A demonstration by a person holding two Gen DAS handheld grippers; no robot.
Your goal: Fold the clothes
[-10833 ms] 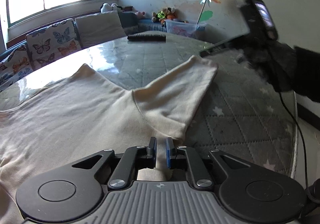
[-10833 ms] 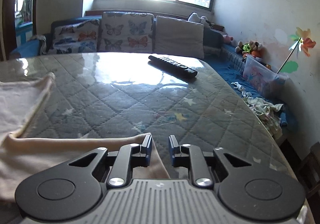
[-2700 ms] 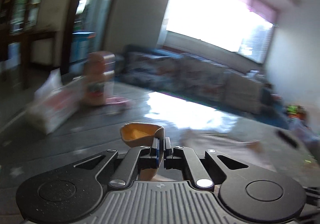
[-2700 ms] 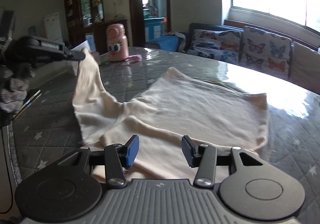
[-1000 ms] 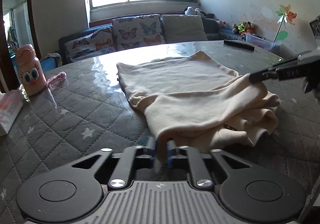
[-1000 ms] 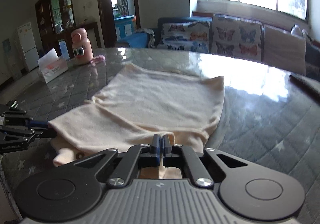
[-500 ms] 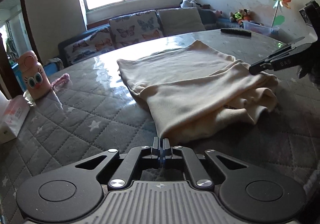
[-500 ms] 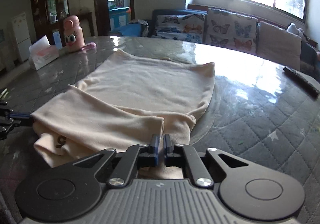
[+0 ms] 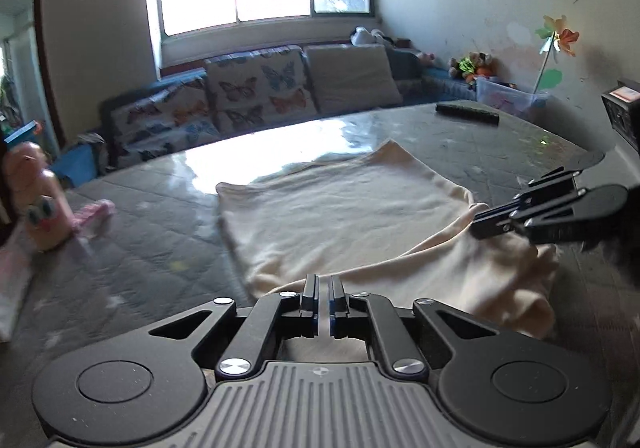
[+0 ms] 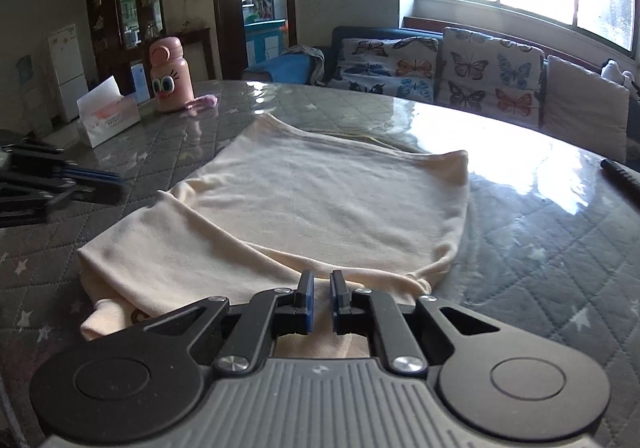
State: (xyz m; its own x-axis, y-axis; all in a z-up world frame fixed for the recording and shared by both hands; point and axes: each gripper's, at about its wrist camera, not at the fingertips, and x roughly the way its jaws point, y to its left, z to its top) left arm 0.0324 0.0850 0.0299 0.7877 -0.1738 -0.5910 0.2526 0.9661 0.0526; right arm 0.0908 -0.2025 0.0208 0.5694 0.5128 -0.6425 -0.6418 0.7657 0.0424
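A cream garment (image 9: 344,208) lies on the table, its near part folded over onto itself in a loose double layer (image 10: 208,248). My left gripper (image 9: 323,288) is shut, with nothing seen between its pads, at the near edge of the folded layer. From the right wrist view it (image 10: 116,184) points in from the left, blurred. My right gripper (image 10: 322,288) stands over the fold's other end with a narrow gap between its pads, cloth showing behind and below it. From the left wrist view its tip (image 9: 478,222) rests at the fold's raised corner.
The quilted, glass-topped table (image 10: 560,268) carries a pink bottle (image 10: 170,76), a tissue box (image 10: 108,116) and a black remote (image 9: 467,114). A sofa with butterfly cushions (image 10: 440,68) runs behind the far edge.
The right gripper, shut on the fold a second ago, now shows a small gap between its pads. The left gripper, shut and short of the cloth, has moved up to the fold's edge.
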